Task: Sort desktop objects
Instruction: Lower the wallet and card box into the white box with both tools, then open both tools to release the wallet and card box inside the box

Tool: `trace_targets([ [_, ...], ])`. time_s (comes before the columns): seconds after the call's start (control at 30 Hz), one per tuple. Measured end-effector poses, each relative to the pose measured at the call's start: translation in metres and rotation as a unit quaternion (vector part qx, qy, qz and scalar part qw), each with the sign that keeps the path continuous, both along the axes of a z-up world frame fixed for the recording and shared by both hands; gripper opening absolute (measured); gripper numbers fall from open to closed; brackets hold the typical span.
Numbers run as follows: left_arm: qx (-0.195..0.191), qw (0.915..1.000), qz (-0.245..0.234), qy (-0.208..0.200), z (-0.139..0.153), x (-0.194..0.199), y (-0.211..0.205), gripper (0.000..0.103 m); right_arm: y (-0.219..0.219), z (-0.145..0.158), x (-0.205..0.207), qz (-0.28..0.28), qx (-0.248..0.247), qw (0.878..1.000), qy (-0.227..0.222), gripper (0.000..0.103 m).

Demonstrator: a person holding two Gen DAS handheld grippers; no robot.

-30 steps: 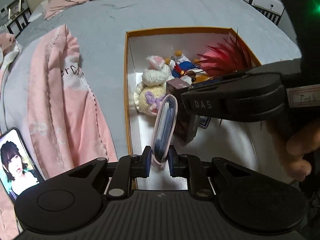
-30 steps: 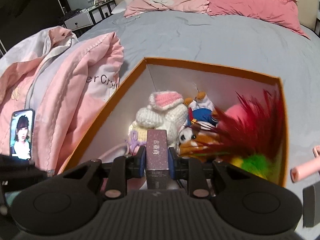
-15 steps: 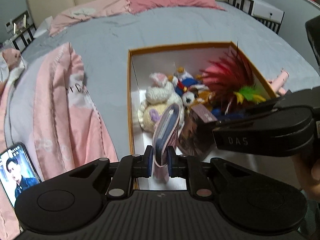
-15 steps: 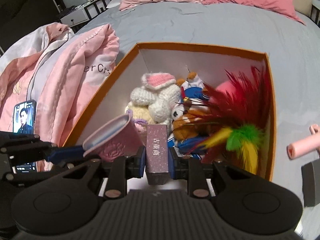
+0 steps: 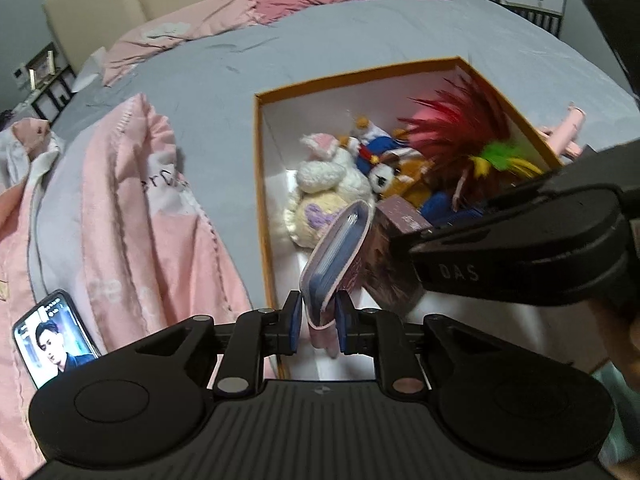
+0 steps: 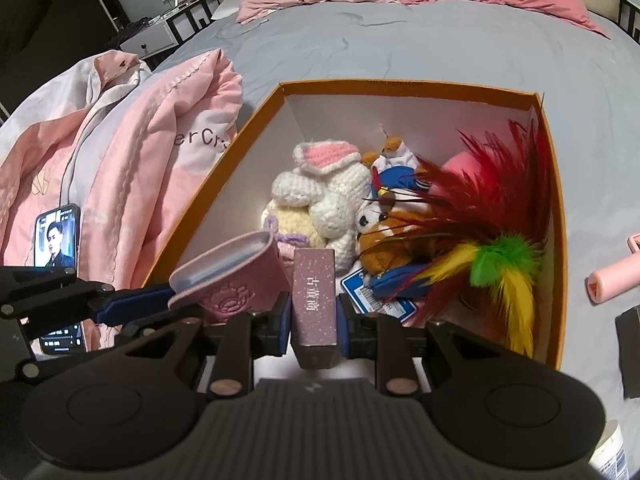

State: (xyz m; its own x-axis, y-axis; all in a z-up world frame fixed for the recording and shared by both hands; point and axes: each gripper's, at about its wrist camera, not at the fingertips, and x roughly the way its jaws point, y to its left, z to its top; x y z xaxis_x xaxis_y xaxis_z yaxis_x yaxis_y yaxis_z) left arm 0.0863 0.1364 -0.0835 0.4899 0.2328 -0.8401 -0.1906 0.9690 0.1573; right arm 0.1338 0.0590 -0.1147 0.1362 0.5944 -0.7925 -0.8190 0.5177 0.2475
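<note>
Orange box (image 6: 558,216) on bed; right gripper (image 6: 314,320), marked "DAS", clamped on mauve carton (image 6: 314,300); left gripper (image 5: 318,318) opening, pink pouch (image 5: 340,248) between its pads.

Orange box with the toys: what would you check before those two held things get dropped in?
1. Left gripper has the pink card pouch between its pads, jaws opening: ok.
2. Right gripper clamps the mauve rectangular carton: ok.
3. Both items hang over the orange-rimmed cardboard box: ok.
4. Bare white floor shows at the box's near end: ok.
5. Pouch and carton apart from each other: cannot tell.
</note>
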Motion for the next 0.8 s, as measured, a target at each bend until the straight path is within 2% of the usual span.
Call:
trace_targets([
  [0.13, -0.022, 0.9997, -0.005, -0.001, 0.001, -0.004, 0.002, 0.019, 0.001, 0.001, -0.004, 0.017, 0.006, 1.000, -0.004, 0.025],
  [0.33, -0.025, 0.9997, 0.001, 0.006, 0.002, -0.009, 0.003, 0.019, 0.010, 0.001, -0.009, 0.031, 0.014, 0.999, -0.001, 0.025],
  [0.5, -0.022, 0.9996, 0.017, -0.001, 0.002, -0.010, 0.005, 0.014, 0.016, 0.003, -0.013, 0.036, 0.018, 0.999, 0.001, 0.025],
  [0.8, 0.008, 0.9997, 0.018, -0.015, 0.000, 0.006, 0.007, 0.013, 0.016, 0.005, -0.009, 0.021, 0.016, 1.000, 0.000, 0.025],
])
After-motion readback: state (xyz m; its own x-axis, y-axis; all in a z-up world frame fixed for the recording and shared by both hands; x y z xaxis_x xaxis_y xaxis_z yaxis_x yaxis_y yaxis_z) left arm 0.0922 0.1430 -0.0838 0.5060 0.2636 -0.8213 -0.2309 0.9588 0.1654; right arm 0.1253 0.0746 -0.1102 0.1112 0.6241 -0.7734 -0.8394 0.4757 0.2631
